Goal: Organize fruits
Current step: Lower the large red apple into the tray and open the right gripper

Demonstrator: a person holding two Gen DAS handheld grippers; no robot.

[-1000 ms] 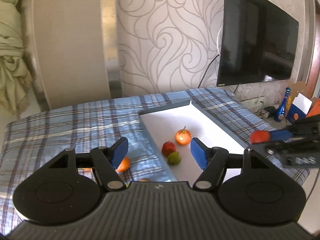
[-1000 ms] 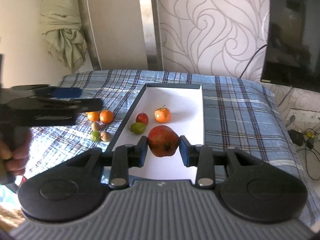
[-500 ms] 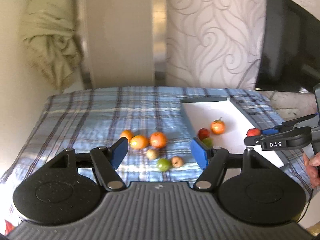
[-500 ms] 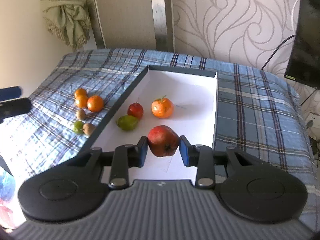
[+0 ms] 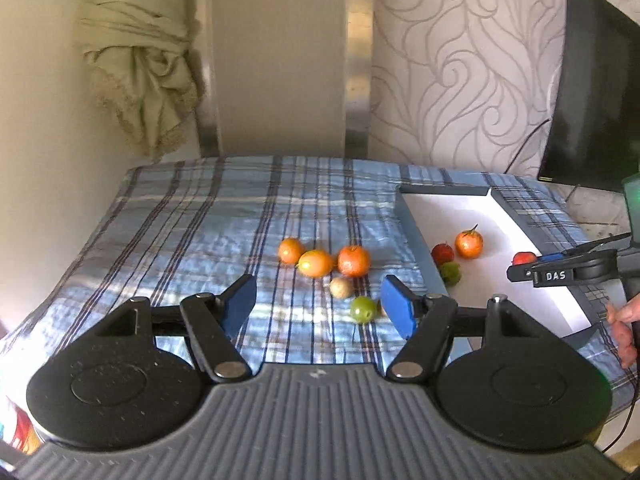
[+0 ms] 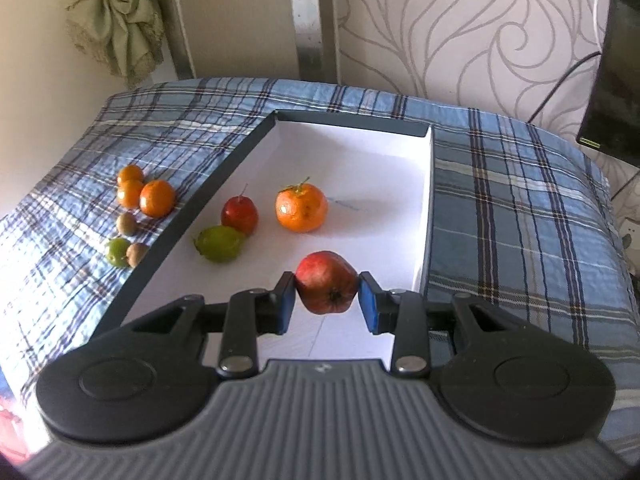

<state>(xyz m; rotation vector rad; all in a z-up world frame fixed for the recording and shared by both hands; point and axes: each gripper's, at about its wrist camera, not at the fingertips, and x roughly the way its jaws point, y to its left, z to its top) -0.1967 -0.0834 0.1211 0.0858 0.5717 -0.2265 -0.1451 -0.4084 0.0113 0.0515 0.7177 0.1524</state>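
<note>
Swinging away from the tray (image 5: 516, 210), the left gripper (image 5: 318, 306) now faces loose fruit on the bed (image 5: 180, 216), fingers wide and empty. Right gripper (image 6: 327, 300) fingers clamp a pomegranate (image 6: 326, 282) over the tray's six-o'clock end, apparently for placing.

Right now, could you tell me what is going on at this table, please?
A person is sorting fruit into a tray with two handheld grippers. The right gripper holds a red fruit above the tray, where a mandarin, a small red fruit and a green fruit already lie. The left gripper is open and empty, facing the six fruits left on the cloth.
</note>
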